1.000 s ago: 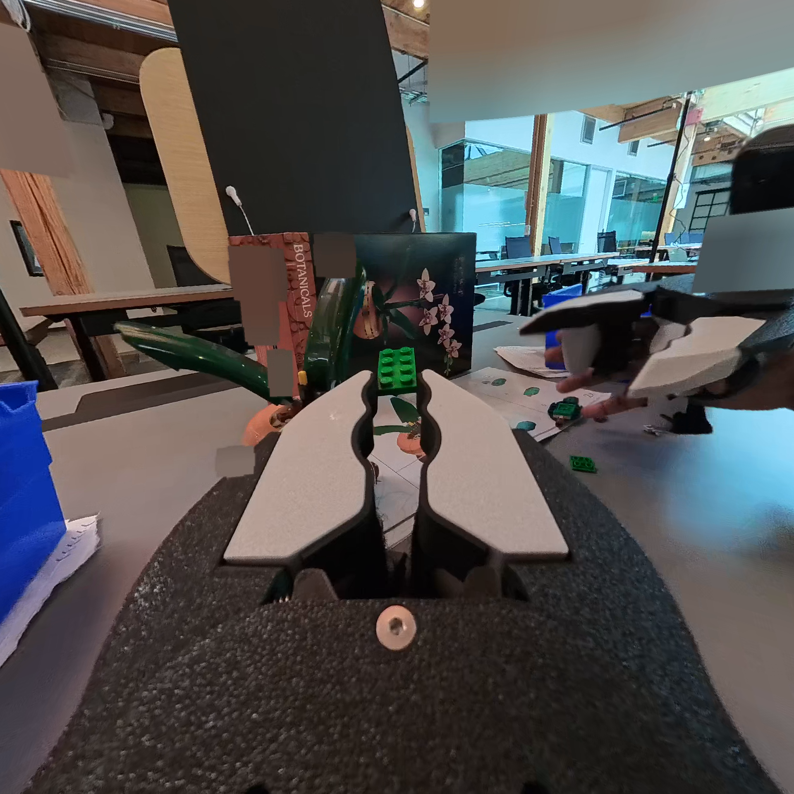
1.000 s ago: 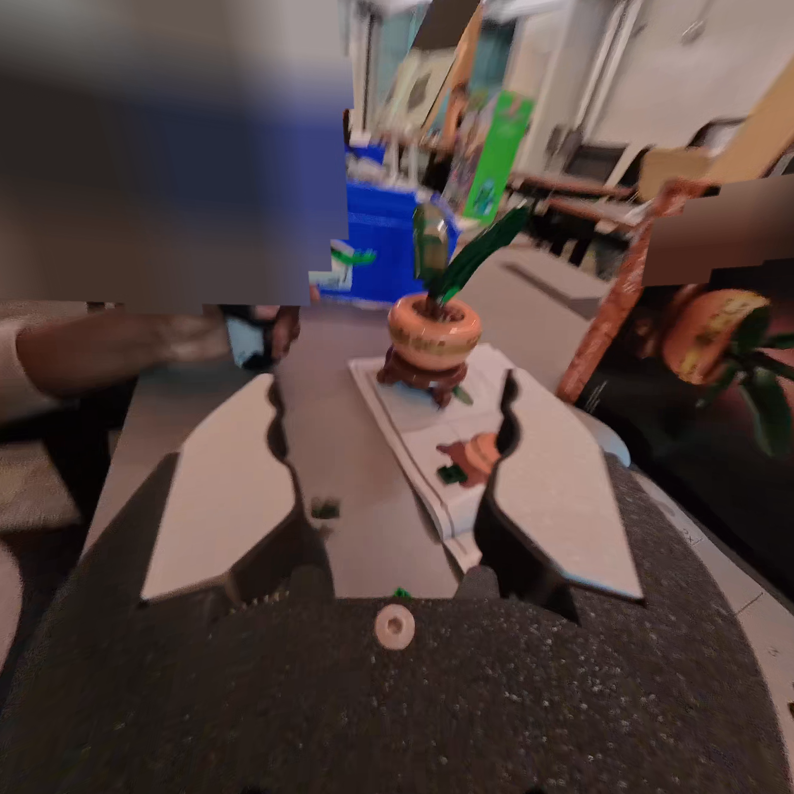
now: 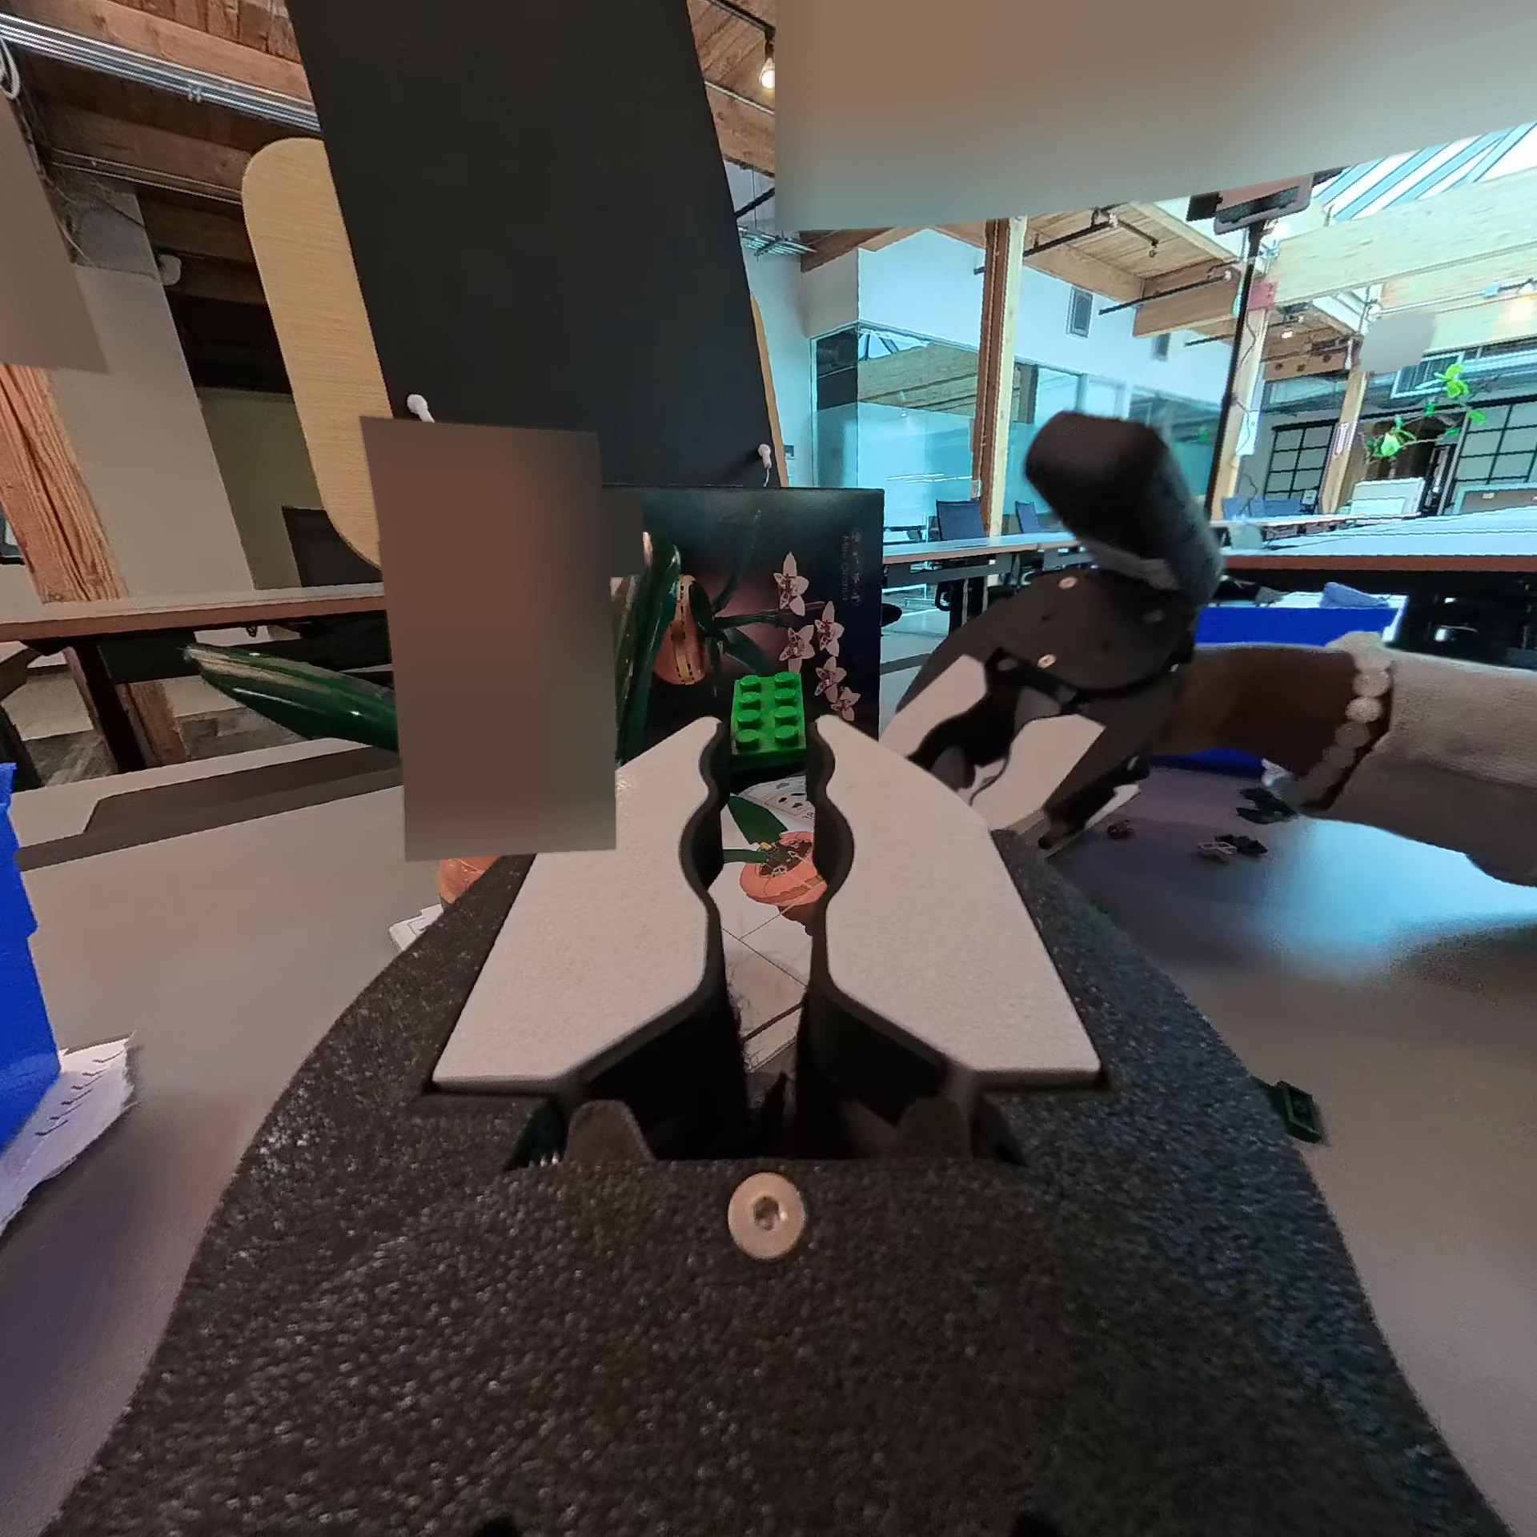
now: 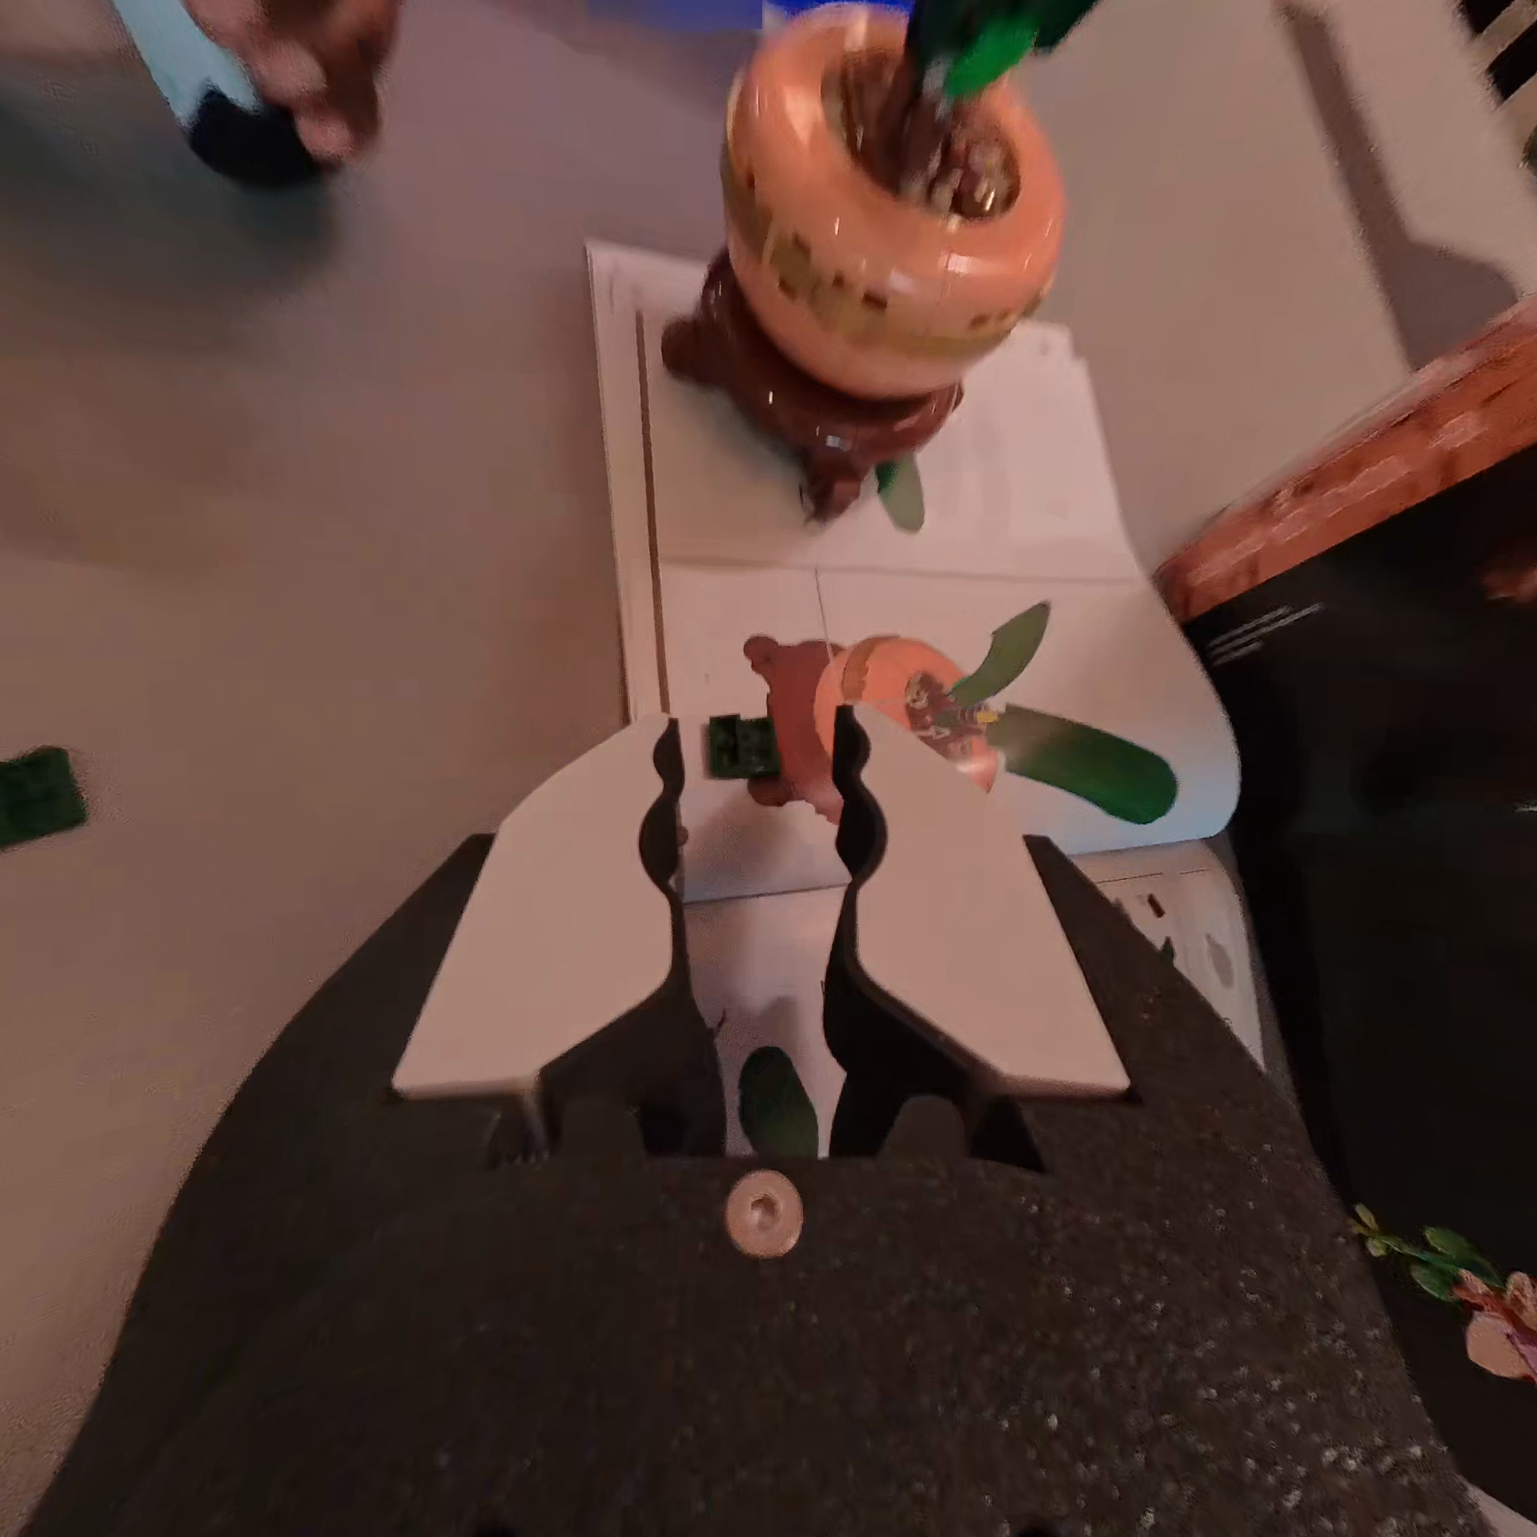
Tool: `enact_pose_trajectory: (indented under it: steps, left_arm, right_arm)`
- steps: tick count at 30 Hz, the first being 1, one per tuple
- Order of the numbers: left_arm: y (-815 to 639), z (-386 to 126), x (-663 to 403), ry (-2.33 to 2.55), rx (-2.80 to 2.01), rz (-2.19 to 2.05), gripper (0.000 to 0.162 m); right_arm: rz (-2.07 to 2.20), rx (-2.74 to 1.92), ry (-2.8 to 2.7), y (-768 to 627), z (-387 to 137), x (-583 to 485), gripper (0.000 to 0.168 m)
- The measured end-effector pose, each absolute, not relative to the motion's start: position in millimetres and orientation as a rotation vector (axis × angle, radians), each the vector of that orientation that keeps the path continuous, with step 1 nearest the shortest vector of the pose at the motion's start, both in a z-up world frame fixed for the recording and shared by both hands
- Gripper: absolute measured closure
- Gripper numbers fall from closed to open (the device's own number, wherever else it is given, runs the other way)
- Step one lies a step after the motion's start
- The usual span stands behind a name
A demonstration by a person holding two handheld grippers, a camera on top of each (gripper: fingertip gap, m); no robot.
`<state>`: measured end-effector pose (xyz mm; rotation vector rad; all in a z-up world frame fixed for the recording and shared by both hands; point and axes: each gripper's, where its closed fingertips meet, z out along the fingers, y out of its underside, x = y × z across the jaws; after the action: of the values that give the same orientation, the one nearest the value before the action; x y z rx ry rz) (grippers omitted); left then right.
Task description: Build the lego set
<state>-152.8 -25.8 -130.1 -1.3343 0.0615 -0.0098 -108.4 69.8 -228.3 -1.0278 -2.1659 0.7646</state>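
Left gripper [image 3: 767,732]: closed down on a bright green brick [image 3: 767,715], pinched at the fingertips, studs facing the camera. It is held above the desk [image 3: 208,956] in front of the set box [image 3: 765,599]. Likely parked there, clear of the work, until the brick is needed.

Right gripper [image 4: 757,748]: jaws part open, nothing between them. It points steeply down at the open manual [image 4: 882,516], fingertips just above a small dark green plate [image 4: 743,746] that lies on the page beside a printed picture of the pot. Judgement: lining up to pick this plate; the gap looks wide enough to take it.

Build so far: orange pot [image 4: 890,216] on its brown stand [image 4: 798,416], standing on the far part of the manual, with green leaves rising out of the top. It probably sits there so it can be compared with the printed step. This view is motion-blurred; detail inside the pot cannot be told.

Another dark green plate [image 4: 37,797] lies on the desk, well left of the manual. More small dark pieces [image 3: 1231,847] lie on the desk near the right gripper in the left wrist view.
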Motion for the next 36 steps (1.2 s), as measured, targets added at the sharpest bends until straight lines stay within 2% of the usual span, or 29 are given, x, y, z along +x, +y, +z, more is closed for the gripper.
enact_pose_trajectory:
  steps: [3,5,8,11,15,17,19,22,28,36]
  left_arm:
    - [-26.7,-128.9,-153.3,0.055,-1.326,-0.021,0.146]
    - [-27.2,-128.3,-153.3,0.055,-1.323,-0.028,0.146]
    - [-26.8,-128.7,-152.4,0.060,-1.324,-0.037,0.146]
    - [-26.1,-128.7,-152.4,0.063,-1.325,-0.036,0.146]
    - [-25.3,-129.1,-151.1,0.072,-1.329,-0.027,0.146]
    - [-24.7,-130.0,-150.4,0.078,-1.332,-0.021,0.146]
    - [-24.0,-130.3,-149.2,0.087,-1.336,-0.016,0.146]
    - [-23.7,-130.5,-147.9,0.092,-1.337,-0.014,0.146]
    - [-23.0,-130.6,-147.7,0.097,-1.338,-0.008,0.146]
    - [-24.4,-130.4,-146.2,0.108,-1.330,-0.015,0.146]
  right_arm:
    - [0.641,-1.051,-2.245,77.6,-245.8,-110.2,0.141]
    - [0.622,-1.024,-2.273,75.0,-248.9,-110.7,0.161]
    - [0.617,-1.015,-2.301,71.1,-247.1,-106.6,0.161]
    - [0.750,-0.991,-2.205,60.5,-219.7,-104.5,0.161]
    - [1.188,-1.034,-2.108,19.7,-172.3,-80.8,0.160]
    - [1.437,-1.140,-2.111,-1.9,-165.2,-61.5,0.159]
    - [1.544,-1.227,-2.108,-10.6,-173.0,-48.4,0.148]
    - [1.415,-1.306,-2.073,3.5,-196.6,-44.2,0.140]
    - [1.188,-1.080,-1.961,6.9,-180.1,-36.3,0.142]
    - [0.879,-1.068,-2.106,-19.2,-222.5,-14.5,0.148]
